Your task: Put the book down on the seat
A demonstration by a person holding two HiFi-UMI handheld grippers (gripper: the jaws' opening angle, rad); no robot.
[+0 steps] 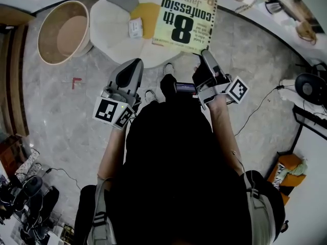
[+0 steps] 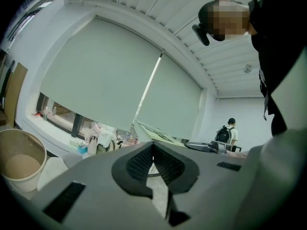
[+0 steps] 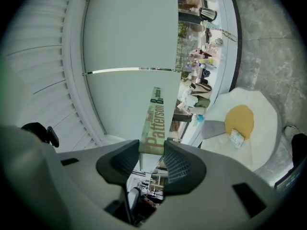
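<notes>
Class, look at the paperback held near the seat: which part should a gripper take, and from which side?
Probably the spine edge of the paperback, approached from the holder's side, one jaw on each cover. The book is thin and flat, likely stiffest at the spine. The right gripper clamps there, leaving the far end free to meet the seat.

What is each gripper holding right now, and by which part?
The right gripper clamps the pale green paperback book by its spine, near one end. The left gripper holds nothing; its jaws are together.
</notes>
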